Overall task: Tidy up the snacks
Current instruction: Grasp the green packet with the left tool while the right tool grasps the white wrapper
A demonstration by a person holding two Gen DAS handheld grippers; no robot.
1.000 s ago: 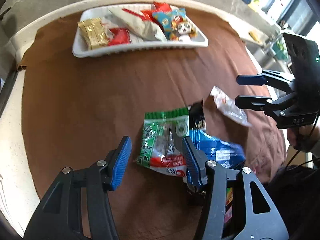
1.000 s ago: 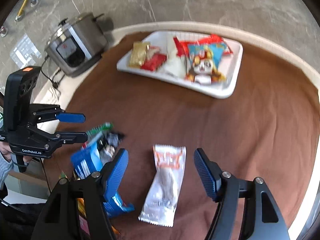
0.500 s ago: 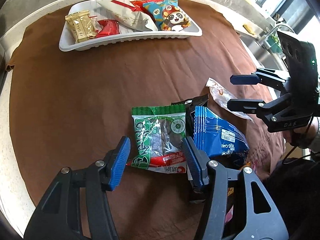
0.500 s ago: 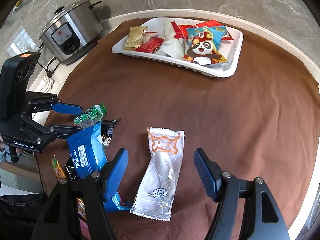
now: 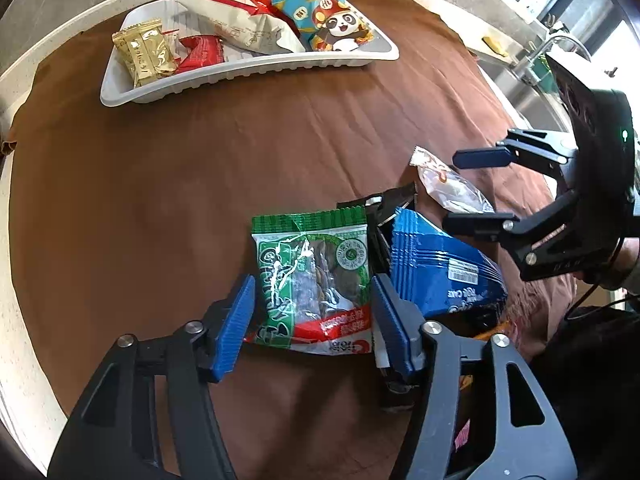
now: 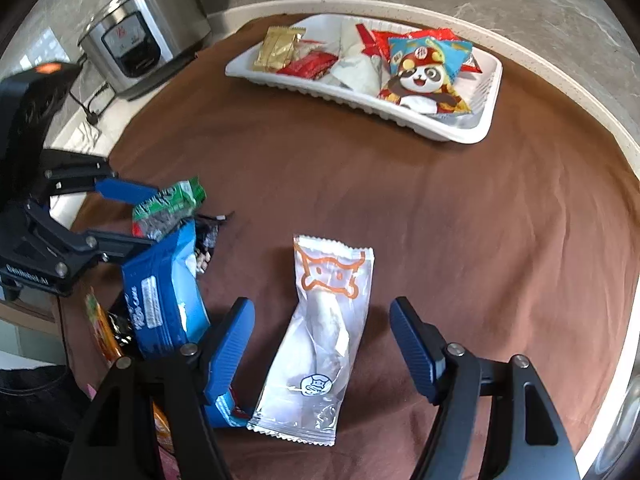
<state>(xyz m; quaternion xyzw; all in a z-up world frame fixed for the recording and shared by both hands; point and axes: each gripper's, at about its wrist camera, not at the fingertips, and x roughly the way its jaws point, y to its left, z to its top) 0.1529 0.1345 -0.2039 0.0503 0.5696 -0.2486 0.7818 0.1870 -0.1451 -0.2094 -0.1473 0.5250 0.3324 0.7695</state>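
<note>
My left gripper (image 5: 314, 320) is open, its blue fingers on either side of a green snack packet (image 5: 314, 280) lying on the brown cloth. A blue roll-cake pack (image 5: 436, 268) lies just right of it. My right gripper (image 6: 322, 346) is open around a clear white packet with an orange print (image 6: 324, 340). That packet also shows in the left wrist view (image 5: 448, 188), and the green packet in the right wrist view (image 6: 168, 208). A white tray (image 5: 120, 96) at the far side holds several snacks, among them a panda bag (image 5: 336, 24).
A rice cooker (image 6: 144, 36) stands off the cloth at the far left. More packets (image 6: 104, 332) lie piled at the near edge beside the blue pack. The round table's pale rim (image 6: 580, 92) runs behind the tray. A sink (image 5: 532, 76) is at the far right.
Both grippers have moved closer and lower over their packets. The green packet now lies between my left fingers. Both stay open.
</note>
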